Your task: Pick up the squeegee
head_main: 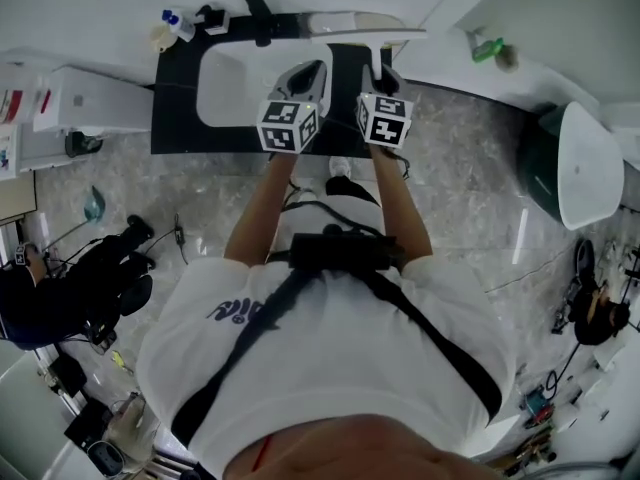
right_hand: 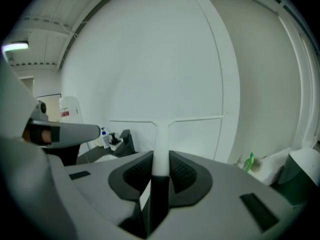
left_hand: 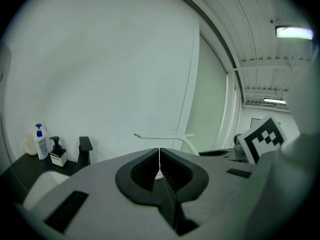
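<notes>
- Head view: the squeegee (head_main: 365, 30) is clear of the counter, up beyond the far rim of the sink (head_main: 215, 93), with its blade lying crosswise and its handle running down into the right gripper (head_main: 379, 72). The left gripper (head_main: 309, 76) sits just beside it, over the sink's right half. Judgement: the pick-up is essentially made; what remains is a controlled carry.
- Left gripper view: the jaws are pressed together with only a hairline seam between them and nothing in them. The squeegee's blade shows ahead, above and to the right of the sink. Recommendation: hold this gripper away from the blade so it does not knock it.
- Right gripper view: the pads are closed on the white handle of the squeegee (right_hand: 162, 134), low on its stem, and the T-shaped blade stands upright and level beyond the jaws, above the sink side of the wall.
- Recommendation: the hold is far from the blade, so the head may swing. Maintain firm pressure, keep the stem centred in the pads, move smoothly, and keep the blade off the wall behind the sink.
</notes>
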Demonstrator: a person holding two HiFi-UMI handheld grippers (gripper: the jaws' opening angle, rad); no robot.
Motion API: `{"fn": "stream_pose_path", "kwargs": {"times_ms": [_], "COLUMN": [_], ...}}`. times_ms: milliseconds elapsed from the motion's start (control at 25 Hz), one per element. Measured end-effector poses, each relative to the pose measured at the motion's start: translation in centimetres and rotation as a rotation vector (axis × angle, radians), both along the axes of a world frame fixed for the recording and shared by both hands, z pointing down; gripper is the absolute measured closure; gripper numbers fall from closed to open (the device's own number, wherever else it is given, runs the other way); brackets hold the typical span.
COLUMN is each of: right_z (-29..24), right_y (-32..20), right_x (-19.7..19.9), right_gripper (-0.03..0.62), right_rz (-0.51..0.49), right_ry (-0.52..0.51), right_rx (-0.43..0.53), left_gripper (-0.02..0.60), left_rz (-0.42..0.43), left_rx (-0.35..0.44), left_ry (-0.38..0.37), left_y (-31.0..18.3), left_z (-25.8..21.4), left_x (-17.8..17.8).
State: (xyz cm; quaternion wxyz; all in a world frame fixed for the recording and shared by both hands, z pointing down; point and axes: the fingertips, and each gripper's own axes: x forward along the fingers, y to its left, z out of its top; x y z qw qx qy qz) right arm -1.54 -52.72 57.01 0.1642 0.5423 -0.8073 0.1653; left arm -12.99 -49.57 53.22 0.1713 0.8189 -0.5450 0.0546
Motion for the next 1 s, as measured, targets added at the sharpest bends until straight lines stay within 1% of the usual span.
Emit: {"fn": "stream_pose_path", "kwargs": {"times_ms": [160,320,440,560,640,760,1000], "right_z": [-7.4,-13.3,-16.6,-18.8,-19.6,-19.9,-19.9], "right_y": [0.7,1.9,2.6,3.2,3.4,3.4,3.6], "right_x": [-0.8,-1.6,-1.9,-1.9,-2.0,-2.0,-2.0], "right_gripper": [0.5,0.5,0.5,0.5,0.5,0.5,0.5], "right_rz": [-0.023,-0.044,-0.06,-0.068,-0.067,-0.062,-0.045], "right_ry": [-0.061,-0.116,-0.145,-0.162,-0.161,-0.159,-0.147], "right_rx": [0.148,0.273,0.349,0.398,0.418,0.429,0.438], "left_gripper": [0.569,0.569,0.569,0.569,0.569,0.569,0.569], "left_rz": [-0.03,-0.065,-0.077,-0.07,-0.066,-0.059,-0.025], "left_rx": [0.113,0.23,0.289,0.322,0.321,0.315,0.34], "left_ry": [-0.035,-0.034,-0.035,-0.021,-0.016,-0.015,-0.034], "left_y": [0.1,0.9,1.4,1.7,1.8,1.9,2.0], "left_z": [-5.3,-10.2,-13.2,-14.6,-14.5,-14.3,-15.2], "left_x": [-0.7,-1.8,-2.3,-2.4,-2.5,-2.4,-1.6]}}
